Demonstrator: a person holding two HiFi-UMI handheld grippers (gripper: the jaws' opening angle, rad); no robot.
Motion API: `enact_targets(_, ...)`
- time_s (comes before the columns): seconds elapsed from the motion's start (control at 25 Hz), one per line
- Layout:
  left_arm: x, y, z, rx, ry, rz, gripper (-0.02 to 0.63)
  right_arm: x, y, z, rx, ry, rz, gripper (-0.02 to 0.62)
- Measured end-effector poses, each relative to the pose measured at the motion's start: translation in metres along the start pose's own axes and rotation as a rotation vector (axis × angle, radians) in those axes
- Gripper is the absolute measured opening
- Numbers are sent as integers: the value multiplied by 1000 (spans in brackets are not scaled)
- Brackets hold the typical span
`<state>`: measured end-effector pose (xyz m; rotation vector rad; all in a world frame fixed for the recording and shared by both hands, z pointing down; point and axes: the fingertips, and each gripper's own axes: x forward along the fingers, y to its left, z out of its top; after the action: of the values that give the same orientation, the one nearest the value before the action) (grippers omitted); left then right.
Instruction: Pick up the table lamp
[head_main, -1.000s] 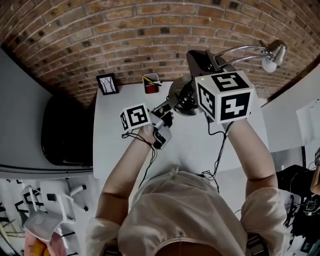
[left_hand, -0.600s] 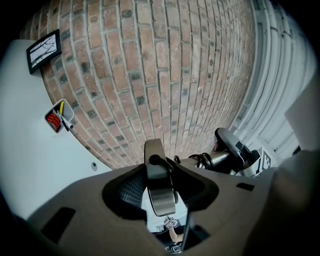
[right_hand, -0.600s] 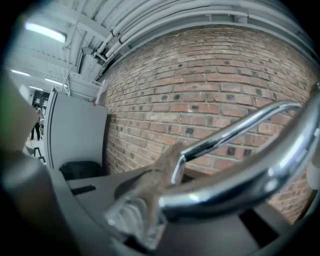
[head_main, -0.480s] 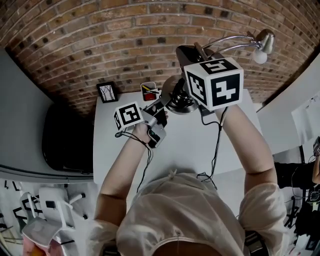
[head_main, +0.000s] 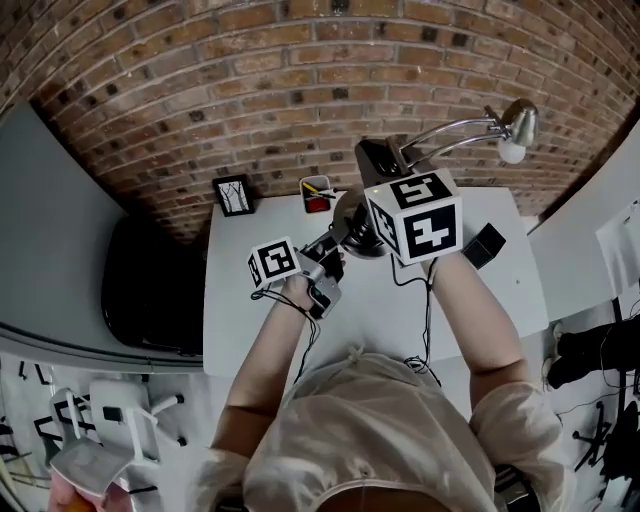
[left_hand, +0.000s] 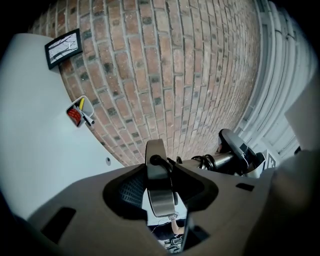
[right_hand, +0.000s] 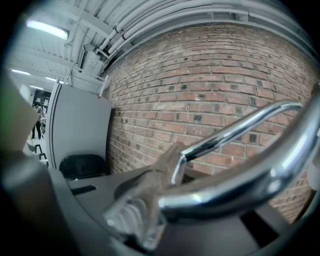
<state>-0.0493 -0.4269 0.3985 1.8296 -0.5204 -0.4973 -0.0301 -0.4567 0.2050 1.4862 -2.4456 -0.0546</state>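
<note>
The table lamp has a chrome double arm (head_main: 455, 128), a small shade with a white bulb (head_main: 516, 128) and a round metal base (head_main: 350, 212). It is held over the white table (head_main: 245, 335) near the brick wall. My left gripper (head_main: 335, 238) holds the base by its edge. In the left gripper view the disc (left_hand: 160, 192) stands edge-on between the jaws, which are closing on it. My right gripper (head_main: 390, 165) is shut on the chrome arm (right_hand: 235, 132) near its lower joint.
A small picture frame (head_main: 236, 194) and a pen cup (head_main: 317, 193) stand at the table's back edge by the wall. A dark block (head_main: 485, 245) lies at the right. A black chair (head_main: 150, 290) sits left of the table. Cables hang from both grippers.
Both grippers and the lamp rose slightly, then came back down towards the table. Both grips look the same as before.
</note>
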Motion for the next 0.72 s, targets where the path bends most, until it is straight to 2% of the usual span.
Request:
enact_targets(0.36, -14, 27, -24, -45, 10, 14, 163, -7, 6, -39, 54, 34, -21, 25)
enact_targets(0.72, -16, 32, -47, -59, 28, 12, 163, -19, 11, -53, 31, 52, -23, 25)
